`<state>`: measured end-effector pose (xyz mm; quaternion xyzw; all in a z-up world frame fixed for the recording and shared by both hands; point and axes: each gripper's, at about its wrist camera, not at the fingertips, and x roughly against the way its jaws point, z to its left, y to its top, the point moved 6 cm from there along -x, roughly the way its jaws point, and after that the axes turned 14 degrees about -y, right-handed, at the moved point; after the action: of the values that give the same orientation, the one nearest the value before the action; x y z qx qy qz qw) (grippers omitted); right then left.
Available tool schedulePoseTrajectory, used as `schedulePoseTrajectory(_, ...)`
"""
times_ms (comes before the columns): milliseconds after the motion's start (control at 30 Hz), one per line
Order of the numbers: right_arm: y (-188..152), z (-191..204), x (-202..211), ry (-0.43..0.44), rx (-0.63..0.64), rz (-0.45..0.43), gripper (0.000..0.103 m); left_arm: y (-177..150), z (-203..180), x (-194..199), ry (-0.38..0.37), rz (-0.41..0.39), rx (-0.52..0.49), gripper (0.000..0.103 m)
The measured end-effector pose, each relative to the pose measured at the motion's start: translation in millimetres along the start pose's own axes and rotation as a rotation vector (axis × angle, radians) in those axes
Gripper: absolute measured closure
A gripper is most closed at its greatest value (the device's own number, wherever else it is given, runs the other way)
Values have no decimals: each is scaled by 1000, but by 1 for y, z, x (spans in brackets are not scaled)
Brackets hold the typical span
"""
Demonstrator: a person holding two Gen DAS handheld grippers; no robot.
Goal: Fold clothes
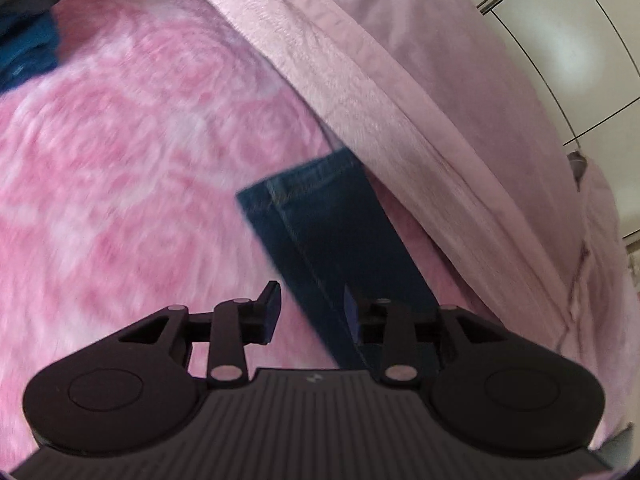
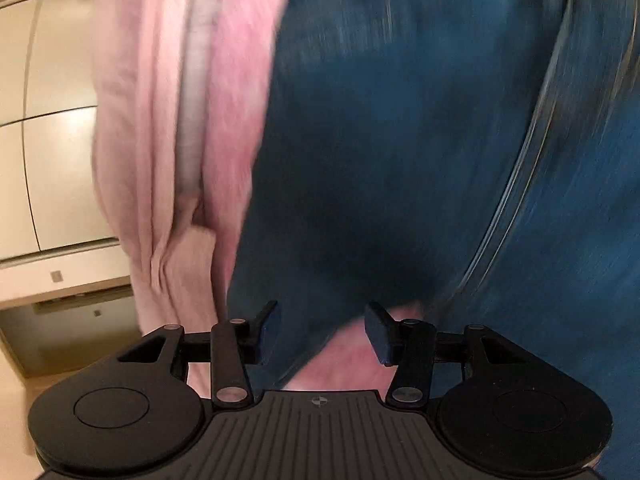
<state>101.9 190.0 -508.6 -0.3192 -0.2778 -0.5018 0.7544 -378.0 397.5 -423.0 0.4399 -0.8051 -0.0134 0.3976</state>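
From the left wrist camera I see a narrow strip of dark blue jeans [image 1: 340, 240], probably a trouser leg, lying on a pink blanket [image 1: 120, 160] with a rose pattern. Its long axis runs from just under my left gripper [image 1: 310, 312] up and away, leaning slightly to the left in the picture. Its squared hem end points away from me and stops just beside a paler pink folded band of the blanket [image 1: 380, 92]. A stitched seam follows the leg's length near its left edge. The left gripper's jaws stand apart with nothing pinched; the denim passes below the gap and under the right-hand finger, and I cannot tell whether the pad touches it.

From the right wrist camera, blurred denim [image 2: 400, 140] fills most of the view, with one light seam curving from the top right down toward the middle. My right gripper [image 2: 320, 332] is spread wide and grips nothing; behind the gap I see denim and a patch of pink. On the left, the blanket [image 2: 168, 120] hangs in folds over an edge, and beyond it are cream cupboard doors [image 2: 60, 120].

I can read no brand, label or writing on the jeans or the blanket; only a small round mark sits on each gripper's ribbed body.
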Motion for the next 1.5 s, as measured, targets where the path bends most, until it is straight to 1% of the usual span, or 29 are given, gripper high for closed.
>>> schedulePoseTrajectory(33, -6, 3, -12, 1, -5, 20, 52, 3, 2, -7, 8, -2, -6, 73)
schedulePoseTrajectory(167, -15, 11, -48, -25, -39, 29, 52, 12, 11, -36, 47, 13, -9, 73)
schedulePoseTrajectory(233, -13, 12, -61, -33, -82, 19, 52, 16, 15, -46, 53, 15, -26, 76)
schedulePoseTrajectory(267, -11, 11, -65, -47, -100, 6, 53, 17, 16, -49, 48, 12, -40, 91)
schedulePoseTrajectory(300, -9, 11, -69, -68, -112, -9, 55, 19, 12, -45, 25, 11, -71, 99)
schedulePoseTrajectory(333, -6, 10, -72, -89, -124, -25, 95, 20, 9, -42, 1, 10, -102, 100)
schedulePoseTrajectory(367, -5, 13, -73, -112, -95, -33, 101, 22, 6, -38, -22, 9, -132, 101)
schedulePoseTrajectory(400, -4, 17, -73, -136, -62, -39, 101, 24, 2, -33, -46, 8, -163, 101)
schedulePoseTrajectory(433, -6, 26, -67, -137, -14, -48, 101, 28, -8, -17, -93, -19, -203, 101)
schedulePoseTrajectory(500, -9, 44, -55, -133, 83, -67, 101, 38, -25, 20, -179, -71, -282, 101)
schedulePoseTrajectory(533, -11, 52, -47, -130, 113, -59, 101, 43, -29, 40, -197, -89, -322, 101)
schedulePoseTrajectory(567, -12, 57, -40, -124, 129, -52, 101, 45, -27, 53, -181, -94, -360, 99)
schedulePoseTrajectory(600, -13, 58, -37, -128, 143, -37, 101, 43, -19, 59, -142, -85, -398, 98)
schedulePoseTrajectory(633, -15, 55, -43, -149, 154, -9, 101, 38, -6, 56, -74, -52, -447, 94)
schedulePoseTrajectory(667, -18, 51, -50, -172, 164, 20, 100, 30, 12, 44, 23, 3, -496, 90)
schedulePoseTrajectory(700, -20, 44, -60, -215, 176, 34, 98, 22, 28, 34, 113, 46, -511, 90)
schedulePoseTrajectory(733, -24, 38, -68, -263, 185, 39, 86, 14, 47, 24, 227, 94, -501, 96)
schedulePoseTrajectory(767, -28, 32, -76, -311, 194, 42, 80, 8, 59, 20, 289, 120, -489, 96)
schedulePoseTrajectory(800, -33, 26, -84, -359, 203, 46, 76, 3, 63, 23, 288, 102, -491, 95)
schedulePoseTrajectory(833, -37, 29, -80, -332, 238, 36, 75, 0, 62, 32, 266, 58, -493, 94)
schedulePoseTrajectory(867, -42, 33, -72, -306, 294, 24, 73, -3, 61, 41, 252, 40, -482, 94)
schedulePoseTrajectory(900, -46, 37, -62, -280, 352, 11, 64, -7, 60, 49, 241, 32, -464, 94)
schedulePoseTrajectory(933, -47, 35, -51, -289, 407, -13, 55, -11, 55, 56, 219, 29, -442, 94)
schedulePoseTrajectory(1000, -48, 31, -27, -313, 517, -65, 55, -21, 47, 69, 175, 25, -397, 93)
schedulePoseTrajectory(1100, -33, 10, 12, -401, 618, -147, 55, -51, 26, 82, 75, 87, -340, 93)
schedulePoseTrajectory(1200, -6, -18, 57, -463, 623, -223, 55, -99, -2, 90, 2, 171, -328, 93)
schedulePoseTrajectory(1300, 26, -35, 94, -514, 636, -279, 55, -151, -36, 93, -58, 249, -342, 93)
schedulePoseTrajectory(1400, 54, -38, 121, -540, 683, -302, 55, -201, -68, 94, -87, 286, -352, 93)
schedulePoseTrajectory(1500, 93, -38, 131, -496, 750, -303, 55, -245, -95, 89, -90, 279, -338, 93)
